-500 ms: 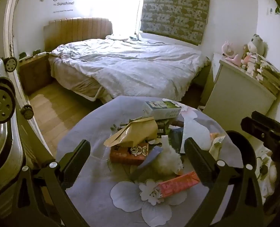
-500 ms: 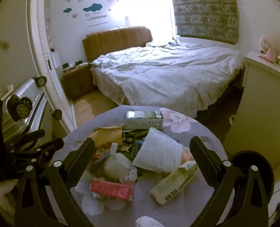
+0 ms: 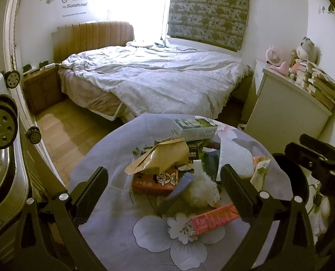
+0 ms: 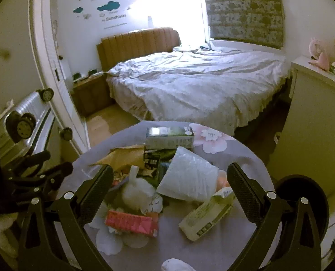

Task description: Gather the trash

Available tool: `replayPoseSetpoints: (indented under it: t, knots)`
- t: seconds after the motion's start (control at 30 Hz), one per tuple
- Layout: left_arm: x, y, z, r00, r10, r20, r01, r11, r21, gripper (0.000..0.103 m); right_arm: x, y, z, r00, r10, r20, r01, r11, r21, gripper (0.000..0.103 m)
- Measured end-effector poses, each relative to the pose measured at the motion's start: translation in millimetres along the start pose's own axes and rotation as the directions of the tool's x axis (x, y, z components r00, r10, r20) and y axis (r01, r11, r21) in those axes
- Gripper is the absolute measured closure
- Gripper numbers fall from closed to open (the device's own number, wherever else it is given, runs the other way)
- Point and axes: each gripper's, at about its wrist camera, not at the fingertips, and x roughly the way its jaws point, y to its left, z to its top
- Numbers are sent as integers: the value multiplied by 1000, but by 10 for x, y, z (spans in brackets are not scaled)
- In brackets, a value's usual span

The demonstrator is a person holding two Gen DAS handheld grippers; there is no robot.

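A: Both grippers are hanging over the round table (image 3: 104,158) with the flowered cloth. The left gripper (image 3: 164,194) is standing spread as wide as it goes and is holding nothing; the right gripper (image 4: 169,192) is doing the same.

B: And the trash?

A: It is lying in one heap in the middle of the cloth. Between the left fingers I am seeing the orange carton (image 3: 155,180) under a brown paper bag (image 3: 163,155), with a white fluffy wad (image 3: 201,187) just inside the right-hand finger. The pink box (image 3: 215,220) is sitting nearest the fingertips.

B: What is the right one facing?

A: The pink box (image 4: 131,222) is lying low between its fingers, the pale wrapper pack (image 4: 207,214) is near the right-hand finger, and a crumpled white sheet (image 4: 187,176) is sitting beyond it.

B: I would be starting with a loose outer piece, the pink box or the pack, closing squarely across its narrow side.

A: Agreed; the pieces are overlapping, so grabbing into the middle is risking dragging neighbours off the edge. The green-and-white carton (image 4: 169,137) is lying beyond the fingertips. I am seeing no bin. A suitcase (image 3: 0,176) is crowding the outside of the left-hand finger, and a bed (image 3: 158,79) is filling the room beyond.
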Motion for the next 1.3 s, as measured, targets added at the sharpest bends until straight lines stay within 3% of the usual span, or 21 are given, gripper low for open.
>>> replayPoseSetpoints:
  t: [1.0, 1.3]
  knots:
    - [51, -40, -52, 999, 10, 35, -12, 999, 40, 5, 43, -14, -45, 1000, 15, -10, -15, 1000, 2, 4]
    - [81, -49, -78, 1000, 24, 7, -24, 998, 55, 5, 98, -9, -21, 1000, 18, -24, -19, 999, -30, 4]
